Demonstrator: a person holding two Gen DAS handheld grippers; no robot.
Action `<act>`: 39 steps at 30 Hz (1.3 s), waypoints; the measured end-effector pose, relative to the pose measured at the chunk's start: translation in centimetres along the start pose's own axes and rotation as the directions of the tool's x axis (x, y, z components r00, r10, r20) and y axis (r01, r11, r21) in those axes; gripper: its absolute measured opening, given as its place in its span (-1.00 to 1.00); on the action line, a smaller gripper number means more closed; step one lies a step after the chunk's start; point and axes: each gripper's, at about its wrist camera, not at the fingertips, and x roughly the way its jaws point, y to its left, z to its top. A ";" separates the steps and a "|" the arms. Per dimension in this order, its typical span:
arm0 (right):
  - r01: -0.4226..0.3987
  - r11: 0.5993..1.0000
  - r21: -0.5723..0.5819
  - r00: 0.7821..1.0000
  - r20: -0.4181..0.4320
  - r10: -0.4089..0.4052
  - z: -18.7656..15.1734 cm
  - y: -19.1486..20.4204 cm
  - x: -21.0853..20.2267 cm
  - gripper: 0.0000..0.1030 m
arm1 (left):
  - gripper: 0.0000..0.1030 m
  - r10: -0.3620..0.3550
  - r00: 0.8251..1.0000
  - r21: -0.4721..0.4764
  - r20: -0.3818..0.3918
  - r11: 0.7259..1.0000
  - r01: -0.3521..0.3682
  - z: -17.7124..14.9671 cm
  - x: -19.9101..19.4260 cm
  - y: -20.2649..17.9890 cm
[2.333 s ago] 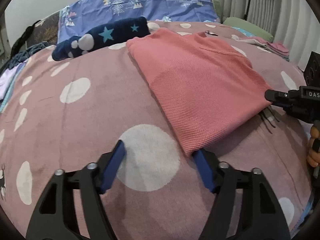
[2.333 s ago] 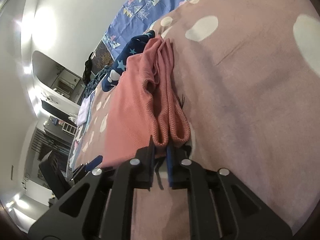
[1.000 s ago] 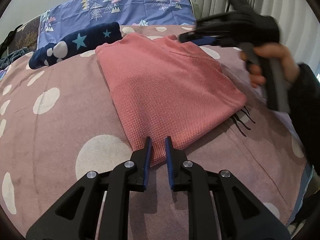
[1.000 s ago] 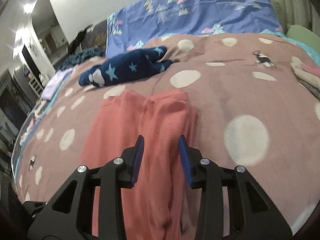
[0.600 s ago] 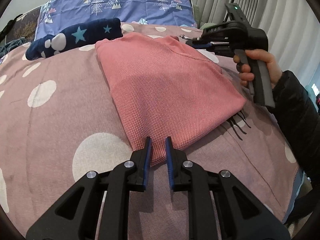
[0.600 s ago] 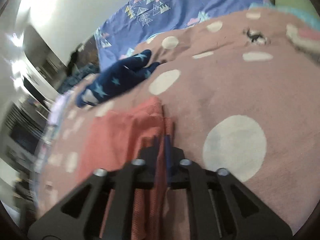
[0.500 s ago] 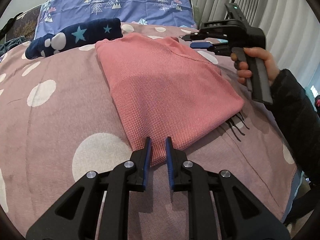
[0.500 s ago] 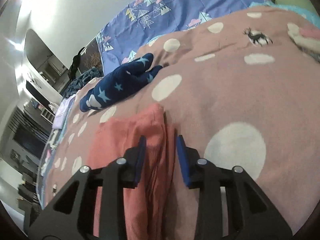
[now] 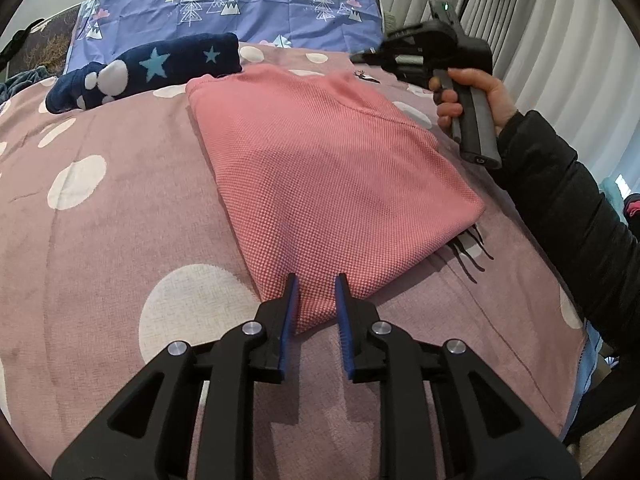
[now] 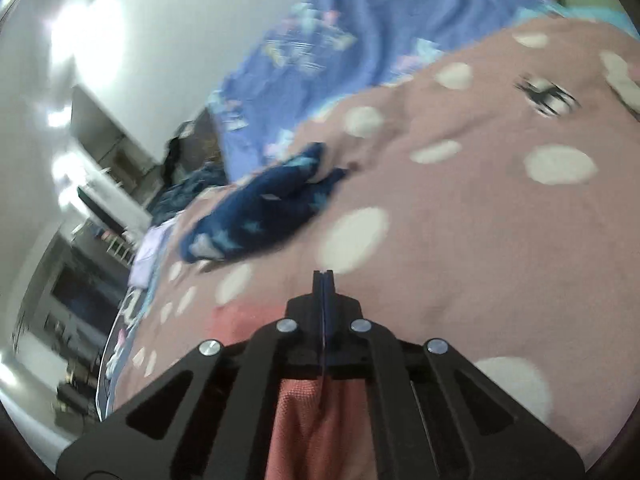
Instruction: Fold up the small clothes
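pink knit garment [image 9: 320,184] lies folded flat on the bed's dusty-pink spotted blanket [image 9: 112,216], one corner pointing toward the near edge, and that near corner sits right between the blue pads of the left gripper [image 9: 316,300]. the left jaws are narrow, have just eased a touch wider, and whether the pads still pinch the cloth i cannot tell. over at the garment's far right corner, the right gripper [image 9: 360,57] hovers above the fabric, held by a hand [image 9: 476,96] in a black sleeve [image 9: 568,208]. its own camera shows the right gripper [image 10: 325,280] with jaws just snapped closed, pads flat together, nothing caught at the tips, pink knit [image 10: 316,428] below the frame. dark thin marks [image 9: 472,248] peek out on the blanket by the garment's right corner. past the garment's far left corner lies a navy star-print fleece piece [image 9: 148,68], touching or nearly touching it. behind that, a blue tree-print pillow [image 9: 248,4] stands at the far end of the bed. pale curtains [image 9: 560,40] hang at the far right.
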 end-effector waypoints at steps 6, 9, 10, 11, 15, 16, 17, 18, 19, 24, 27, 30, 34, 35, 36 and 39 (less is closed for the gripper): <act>-0.023 0.999 -0.048 0.995 -0.101 0.018 -2.2 0.8 -0.7 -0.27 | -0.61 -0.002 1.000 -0.003 0.000 1.000 0.002 0.1 -0.1 0.1; -0.012 0.991 -0.133 0.992 -0.129 -0.006 -3.4 2.6 -0.6 -0.09 | -0.61 -0.033 0.999 -0.030 0.014 0.999 0.033 0.7 -0.9 0.4; -0.019 0.988 -0.156 0.990 -0.142 -0.004 -3.9 3.1 -0.4 -0.09 | -0.61 -0.062 0.997 -0.049 0.040 0.997 0.064 1.3 -1.6 0.7; -0.026 0.986 -0.167 0.989 -0.150 0.001 -4.4 3.2 -0.2 -0.08 | -0.61 -0.070 0.996 -0.057 0.061 0.996 0.074 2.0 -2.1 1.1; -0.042 0.992 -0.117 0.988 -0.152 0.024 -5.3 1.5 0.9 -0.09 | -0.54 0.021 0.994 -0.045 0.108 0.999 -0.016 5.7 -2.5 2.9; -0.056 0.994 -0.095 0.988 -0.150 0.041 -5.4 1.1 0.9 -0.11 | -0.34 0.032 0.994 -0.065 0.103 0.998 -0.026 6.9 -1.6 3.9; -0.071 0.995 -0.077 0.987 -0.146 0.059 -5.4 0.7 0.8 -0.14 | -0.23 0.038 0.995 -0.089 0.093 0.996 -0.030 7.8 -0.8 4.8; -0.088 0.994 -0.060 0.987 -0.140 0.078 -5.4 0.3 0.7 -0.14 | -0.14 0.055 0.995 -0.125 0.080 0.991 -0.044 9.0 0.6 6.0; -0.096 0.994 -0.054 0.987 -0.134 0.088 -5.3 0.2 0.5 -0.14 | -0.13 0.066 0.995 -0.141 0.075 0.989 -0.055 9.8 1.5 6.6; -0.102 0.993 -0.064 0.989 -0.115 0.094 -5.6 0.1 0.3 -0.13 | 0.13 0.044 0.999 -0.222 0.007 0.974 -0.042 13.7 7.8 9.8; -0.104 0.992 -0.072 0.989 -0.113 0.095 -5.6 0.1 0.4 -0.11 | 0.12 0.034 0.999 -0.267 0.016 0.963 -0.029 15.5 9.8 11.1; -0.101 0.992 -0.080 0.989 -0.114 0.091 -5.8 0.0 0.5 -0.11 | -0.74 0.058 0.997 -0.263 0.045 0.964 -0.044 17.4 10.4 11.6; -0.105 0.991 -0.079 0.989 -0.113 0.096 -5.8 -0.1 0.4 -0.11 | -0.73 0.106 0.993 -0.159 0.060 0.983 -0.095 16.8 9.8 11.3; -0.105 0.991 -0.077 0.989 -0.113 0.096 -5.8 -0.1 0.5 -0.12 | -0.73 0.111 0.992 -0.159 0.060 0.982 -0.100 16.2 9.8 11.7; -0.101 0.992 -0.078 0.989 -0.112 0.092 -5.8 -0.1 0.5 -0.14 | -0.72 0.100 0.993 -0.181 0.064 0.980 -0.087 15.8 9.8 12.3; -0.076 0.994 -0.078 0.993 -0.095 0.069 -5.8 0.0 0.4 -0.33 | -0.61 0.070 0.993 -0.254 0.092 0.966 -0.045 15.5 9.5 13.6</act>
